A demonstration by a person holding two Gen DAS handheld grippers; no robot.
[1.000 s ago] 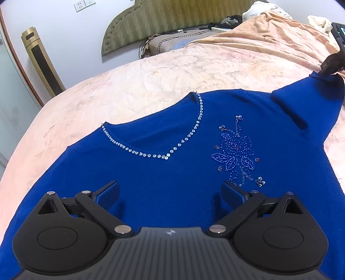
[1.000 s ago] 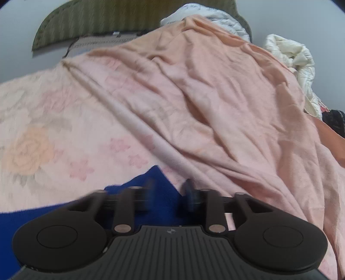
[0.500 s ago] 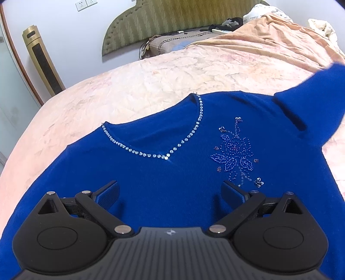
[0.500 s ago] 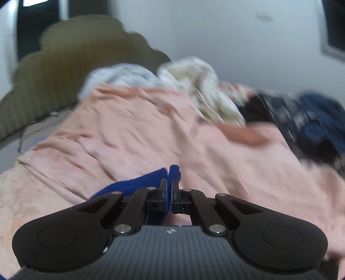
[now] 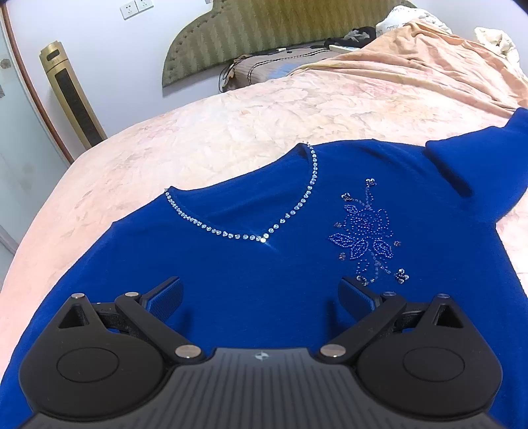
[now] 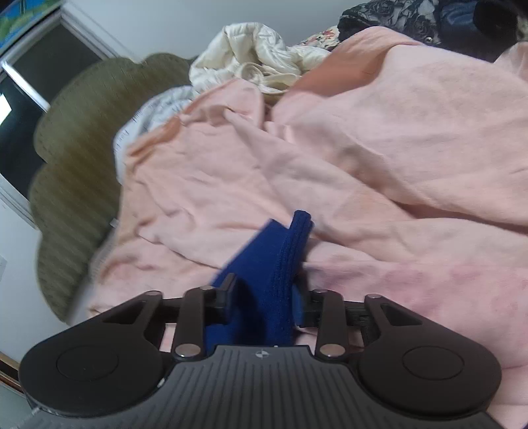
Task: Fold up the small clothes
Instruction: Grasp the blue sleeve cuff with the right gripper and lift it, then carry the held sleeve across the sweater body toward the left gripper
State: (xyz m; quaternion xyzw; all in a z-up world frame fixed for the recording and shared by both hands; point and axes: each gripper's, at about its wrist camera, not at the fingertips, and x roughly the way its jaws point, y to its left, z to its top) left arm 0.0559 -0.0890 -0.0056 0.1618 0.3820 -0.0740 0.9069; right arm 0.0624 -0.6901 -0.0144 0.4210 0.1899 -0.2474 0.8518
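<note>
A royal blue sweater (image 5: 264, 264) with a rhinestone V-neck and a beaded flower lies flat on the bed, front up. My left gripper (image 5: 260, 297) hovers over its chest, jaws wide open and empty. The sweater's right sleeve (image 5: 488, 171) rises off the bed toward the right frame edge. In the right wrist view my right gripper (image 6: 264, 303) holds the ribbed cuff of that sleeve (image 6: 283, 257) between its fingers, lifted above the bedding. The jaws stand partly apart with the cloth bunched between them.
A pink floral bedspread (image 5: 247, 132) covers the bed. A rumpled peach blanket (image 6: 396, 148) lies to the right, with cream bedding (image 6: 250, 56) and dark clothes (image 6: 429, 19) behind it. A green headboard (image 5: 264, 29) and a gold tower fan (image 5: 72, 99) stand at the back.
My right gripper closed on the sleeve cuff, lifted it off the bed and rolled. The sleeve now rises out of the left view. My left gripper stayed still.
</note>
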